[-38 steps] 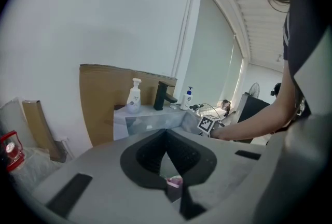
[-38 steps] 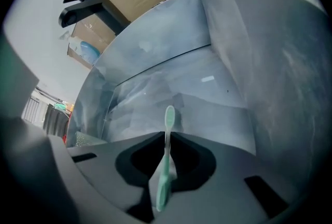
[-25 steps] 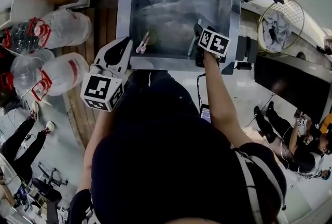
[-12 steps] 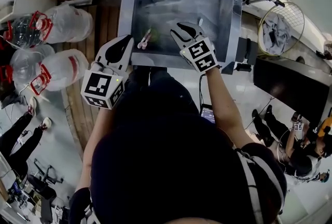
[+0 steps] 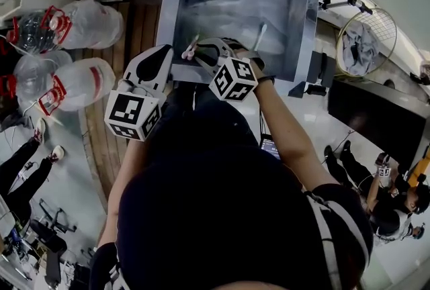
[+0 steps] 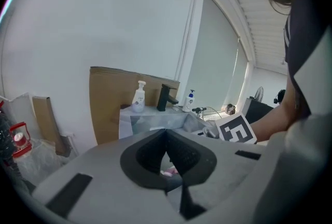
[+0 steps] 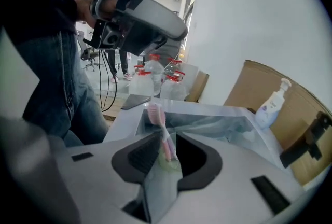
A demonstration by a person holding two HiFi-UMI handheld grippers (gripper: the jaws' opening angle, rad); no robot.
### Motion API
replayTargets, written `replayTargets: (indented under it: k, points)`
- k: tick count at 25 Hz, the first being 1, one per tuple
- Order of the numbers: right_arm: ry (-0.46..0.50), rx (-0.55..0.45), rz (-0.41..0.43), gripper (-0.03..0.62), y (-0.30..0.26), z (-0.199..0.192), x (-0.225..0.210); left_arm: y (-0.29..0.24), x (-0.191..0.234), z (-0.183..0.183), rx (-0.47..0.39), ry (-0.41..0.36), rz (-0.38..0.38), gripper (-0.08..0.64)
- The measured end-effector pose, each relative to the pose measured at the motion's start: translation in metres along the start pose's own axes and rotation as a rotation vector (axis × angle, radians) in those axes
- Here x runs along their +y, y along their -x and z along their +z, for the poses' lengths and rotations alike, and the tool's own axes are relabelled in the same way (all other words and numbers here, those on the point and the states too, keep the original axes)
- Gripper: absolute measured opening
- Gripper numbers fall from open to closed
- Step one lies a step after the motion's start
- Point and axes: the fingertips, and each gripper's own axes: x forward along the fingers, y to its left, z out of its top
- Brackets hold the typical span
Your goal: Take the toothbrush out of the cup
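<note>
Obs: pink toothbrush (image 7: 154, 112) stands in a pale green see-through cup (image 7: 169, 161) at the near left edge of the sink (image 5: 168, 13). In the head view that spot is upper centre, a little left of the middle of the frame.

Right tool (image 5: 205, 50): jaws part open, and they have just been closing. In the right gripper view the brush handle runs through the gap between the pads with clear space on either side, so nothing is pinched yet. Cannot tell whether the handle is level with the pads or just beyond their tips.

Left tool (image 5: 164, 57): tips together, holding nothing. A pink scrap shows low through the slit in the left gripper view, judged to be the brush seen beyond.

Key relation, head view: the brush lies just up-left of the right tool's tips. The left tool sits lower left of the brush, near but apart, so the right one is nearer.
Long axis: near upright, head up, leaning slightly to the upper left in the right gripper view. The pads would close across the handle below the bristles.

Judgement: grasp in hand, brush not yet out. Next is to finish closing, then lift along the handle's line. The cup is unheld and may ride up or tip.

A pale stick (image 5: 261, 33) lies loose in the basin, right of centre; not part of this move
</note>
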Motion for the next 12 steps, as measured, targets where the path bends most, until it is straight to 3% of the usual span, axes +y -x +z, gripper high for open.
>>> replayTargets:
  k: [12]
  points:
    - [0.07,0.013,0.014,0.041,-0.01,0.006,0.005,0.01,0.011,-0.005,0.0,0.024,0.029,0.021]
